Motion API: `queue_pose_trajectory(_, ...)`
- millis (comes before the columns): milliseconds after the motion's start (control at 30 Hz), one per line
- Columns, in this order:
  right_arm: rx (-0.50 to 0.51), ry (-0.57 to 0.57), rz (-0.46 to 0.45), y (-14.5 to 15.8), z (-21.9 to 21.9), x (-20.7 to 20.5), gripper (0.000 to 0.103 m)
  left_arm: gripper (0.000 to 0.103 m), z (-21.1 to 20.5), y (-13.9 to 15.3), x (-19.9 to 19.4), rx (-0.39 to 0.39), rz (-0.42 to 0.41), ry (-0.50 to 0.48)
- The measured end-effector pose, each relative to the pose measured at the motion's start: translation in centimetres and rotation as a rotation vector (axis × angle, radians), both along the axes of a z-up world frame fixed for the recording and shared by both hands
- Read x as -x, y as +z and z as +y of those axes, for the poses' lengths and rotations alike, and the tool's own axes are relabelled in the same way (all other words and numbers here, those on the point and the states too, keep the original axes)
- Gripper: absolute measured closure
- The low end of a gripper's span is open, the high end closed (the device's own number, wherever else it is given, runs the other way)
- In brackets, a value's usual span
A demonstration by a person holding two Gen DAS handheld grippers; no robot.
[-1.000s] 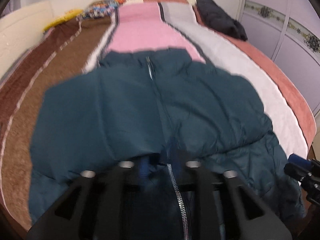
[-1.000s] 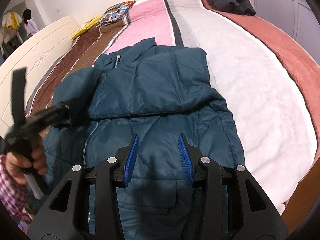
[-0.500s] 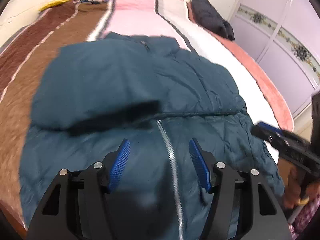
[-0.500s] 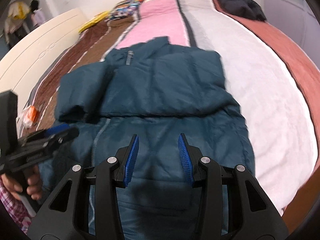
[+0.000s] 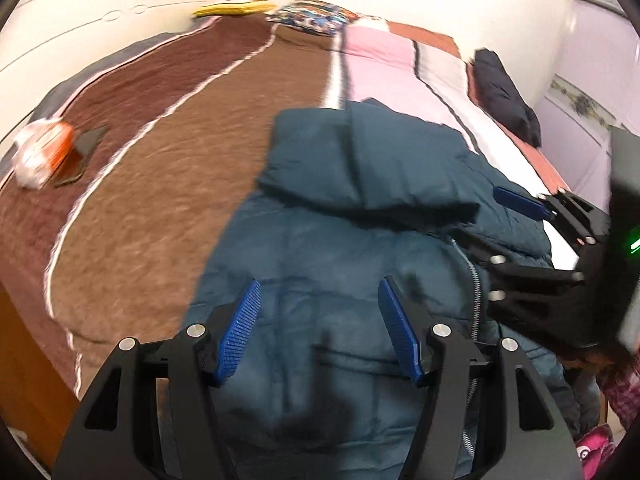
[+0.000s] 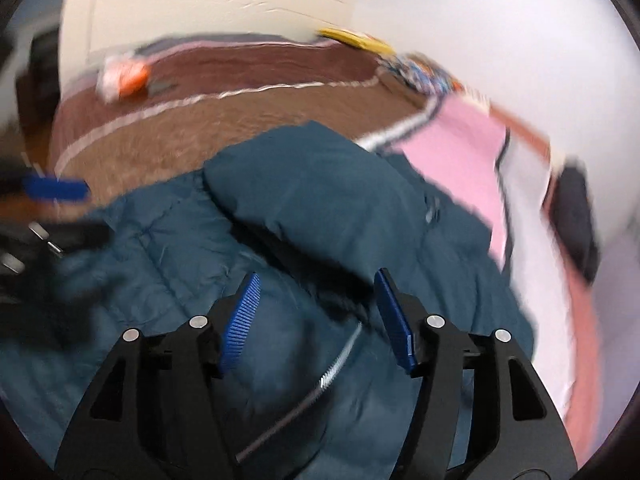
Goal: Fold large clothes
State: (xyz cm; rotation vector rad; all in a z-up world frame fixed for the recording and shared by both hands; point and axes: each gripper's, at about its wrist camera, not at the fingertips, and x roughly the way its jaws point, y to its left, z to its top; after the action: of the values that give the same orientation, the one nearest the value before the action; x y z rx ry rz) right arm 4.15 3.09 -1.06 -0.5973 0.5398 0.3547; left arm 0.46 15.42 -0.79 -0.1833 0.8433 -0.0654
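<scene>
Now the puffy teal jacket (image 5: pixel 360 264) lies sleeve-folded on the bed (image 5: pixel 168 168), both hand-held grippers (image 5: pixel 320 328) (image 6: pixel 318 320) spread wide, empty.

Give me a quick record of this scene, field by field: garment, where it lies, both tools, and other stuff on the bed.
garment: teal puffer jacket, sleeves folded across its front, zipper showing
surface: striped bedspread
left tool: open, empty, over the jacket
right tool: open, empty, over the jacket
other items: dark garment at far side; orange-and-white package
</scene>
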Motion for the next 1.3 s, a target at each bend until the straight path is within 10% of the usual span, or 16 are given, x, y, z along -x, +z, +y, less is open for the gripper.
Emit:
queue_pose_trajectory(300, 0.259, 0.031, -0.1, -3.6, 5.8, -4.1, 0.043, 0.042, 3.1, -0.7, 0.8, 0.056, -0.003, 0.051)
queue_pose_trajectory(367, 0.261, 0.017, -0.07, -3.8, 5.8, -5.2, 0.072, 0.042, 3.5, -0.7, 0.9, 0.066, -0.008, 0.056)
queue_pose_trajectory(500, 0.13, -0.02, -0.025, -1.6, 4.2, -5.8, 0.096, 0.042, 3.8, -0.8, 0.9, 0.075, -0.01, 0.064)
queue_pose_trajectory(900, -0.413, -0.317, -0.007, 6.3, -10.0, -4.4, 0.097, 0.042, 1.8, -0.1, 0.4, 0.061, -0.013, 0.023)
queue_pose_trajectory(1300, -0.699, -0.608, 0.247, 0.3, -22.4, -4.5, 0.097, 0.042, -2.2, 0.7, -0.7, -0.007, -0.011, -0.045)
